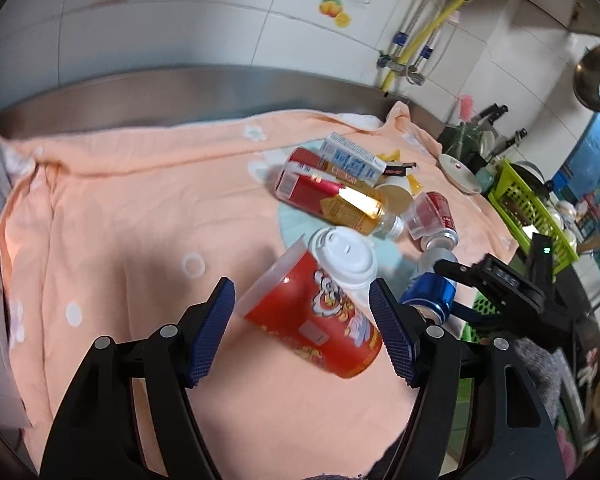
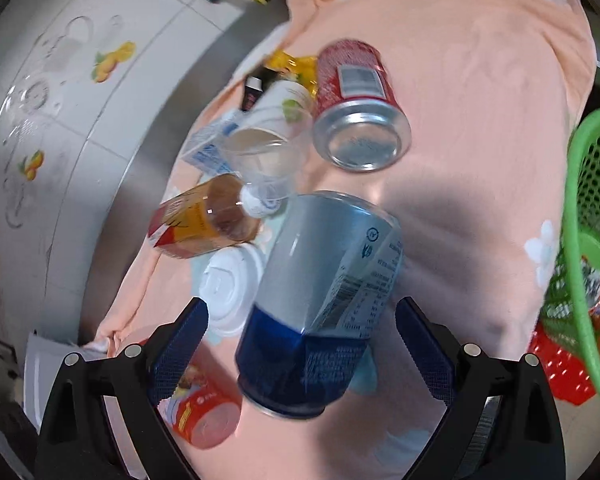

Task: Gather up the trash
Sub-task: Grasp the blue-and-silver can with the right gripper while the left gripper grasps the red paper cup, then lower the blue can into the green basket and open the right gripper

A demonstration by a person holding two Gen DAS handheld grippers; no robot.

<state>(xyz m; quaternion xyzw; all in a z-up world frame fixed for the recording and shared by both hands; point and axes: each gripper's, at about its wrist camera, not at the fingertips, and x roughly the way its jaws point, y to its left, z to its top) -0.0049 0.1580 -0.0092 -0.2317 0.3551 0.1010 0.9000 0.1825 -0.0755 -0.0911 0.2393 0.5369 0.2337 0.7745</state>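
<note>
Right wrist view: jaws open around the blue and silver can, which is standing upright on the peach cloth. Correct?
Not upright. In the right wrist view the blue and silver can lies on its side on the peach cloth, between the open jaws of the right gripper.

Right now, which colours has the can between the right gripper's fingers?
The can is silver on top and dark blue at the bottom, seen best in the right wrist view.

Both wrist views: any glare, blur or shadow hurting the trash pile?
Left wrist: blown-out glare on the amber bottle, slight motion blur, fisheye bending the counter edge. Right wrist: heavier blur on the red can, a dark shadow on the peach cloth beside the blue can.
</note>
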